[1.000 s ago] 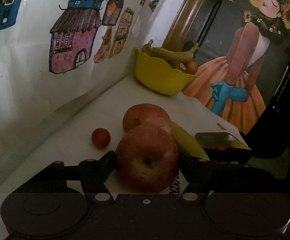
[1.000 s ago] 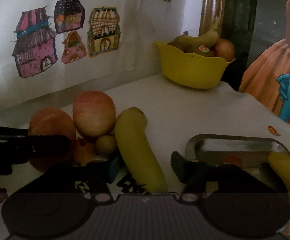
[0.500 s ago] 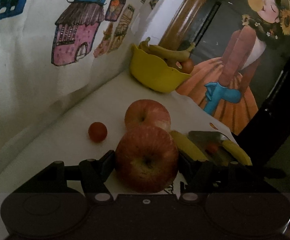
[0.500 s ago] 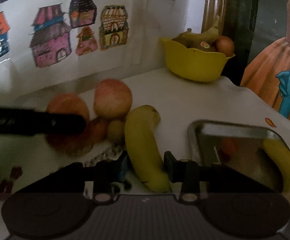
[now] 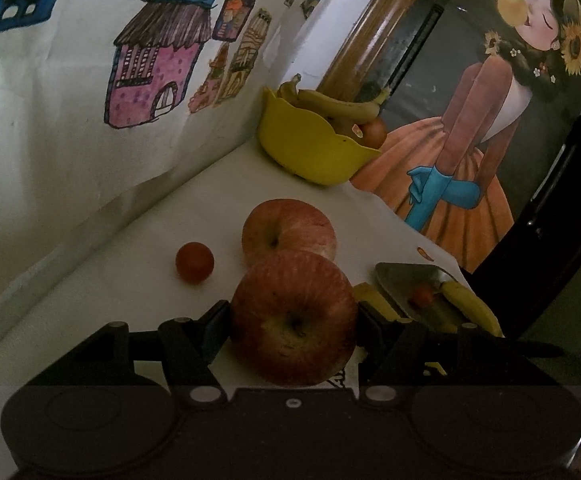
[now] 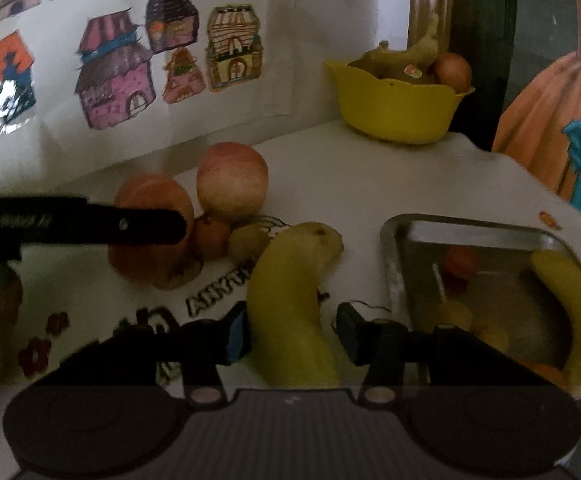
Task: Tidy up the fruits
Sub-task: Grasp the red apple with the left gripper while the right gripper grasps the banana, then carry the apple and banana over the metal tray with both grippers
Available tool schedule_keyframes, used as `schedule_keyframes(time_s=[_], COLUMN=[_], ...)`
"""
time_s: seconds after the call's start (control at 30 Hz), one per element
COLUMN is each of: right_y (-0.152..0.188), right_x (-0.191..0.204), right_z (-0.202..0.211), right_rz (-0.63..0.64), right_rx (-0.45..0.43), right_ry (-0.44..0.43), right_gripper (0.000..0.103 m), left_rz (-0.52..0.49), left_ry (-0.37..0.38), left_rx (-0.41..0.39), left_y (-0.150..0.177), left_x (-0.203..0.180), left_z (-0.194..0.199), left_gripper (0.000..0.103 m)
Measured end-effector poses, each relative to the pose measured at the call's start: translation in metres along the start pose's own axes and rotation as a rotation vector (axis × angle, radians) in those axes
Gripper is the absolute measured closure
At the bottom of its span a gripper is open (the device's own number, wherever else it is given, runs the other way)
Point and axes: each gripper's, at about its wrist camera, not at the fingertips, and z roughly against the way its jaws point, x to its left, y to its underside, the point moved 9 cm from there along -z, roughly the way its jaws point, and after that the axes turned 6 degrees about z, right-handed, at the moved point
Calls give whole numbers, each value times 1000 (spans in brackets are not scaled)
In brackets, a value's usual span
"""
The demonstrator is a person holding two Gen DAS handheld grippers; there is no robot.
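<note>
A red apple point(image 5: 290, 332) sits between the fingers of my left gripper point(image 5: 292, 316), which is shut on it just above the white table. Behind it lie a second apple point(image 5: 288, 228) and a small red tomato point(image 5: 194, 262). In the right wrist view a yellow banana point(image 6: 294, 300) lies on the table between the fingers of my right gripper point(image 6: 292, 332). Its jaws are opening; the right pad stands clear of the peel. The left gripper's black finger point(image 6: 90, 224) crosses the held apple point(image 6: 150, 200).
A metal tray point(image 6: 394, 264) at the right holds another banana point(image 6: 570, 312) and small fruits. A yellow bowl point(image 6: 394, 108) with bananas and round fruit stands at the back by the wall. Two small fruits point(image 6: 210, 238) lie between the apples and the banana.
My right gripper slid forward along the banana, narrowed on it, then widened again. The left gripper kept its hold on the apple and stayed in place.
</note>
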Motion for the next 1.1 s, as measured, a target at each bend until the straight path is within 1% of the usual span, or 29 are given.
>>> schedule_keyframes(time_s=[0.1,0.17,0.2,0.3,0.4,0.6,0.7,0.77,0.9,1.03,1.1], right_y=[-5,-6,-7,-6,-4,0,2,2,1,2,1], right_x=[0,1,1,-1,-6,-19,-23,-24,-24,-25,-25], right_z=[-6,-8,-8,-7,-4,3,6,10,21,31,35], right_rz=[-29,-39,-57,-129,-204,-322,-387,-404,-407,-425,-435], right_rx=[-11,-20,-29,-57,-93,-113,-124,-137,-179,-213,-228], right_ry=[-2,8,13,21,22,-45,-89,-102,-94,-84,-87], right_gripper=[49,54,58,61,62,61,61,61,61,61,61], left_rz=[0,1,1,0,-2,20,23,21,24,27,32], left_ry=[0,0,0,2,9,27,28,36,50,44,47], left_rx=[0,0,0,0,4,12,1,-11,-39,-83,-79], left_y=[0,0,0,0,1,-1,-1,-2,-5,-8,-7], left_x=[0,0,0,0,-2,0,-1,-3,-5,-6,-6], left_z=[0,0,0,0,1,0,2,4,8,12,12], left_gripper=[35,35,35,35,35,35,35,35,35,35,35])
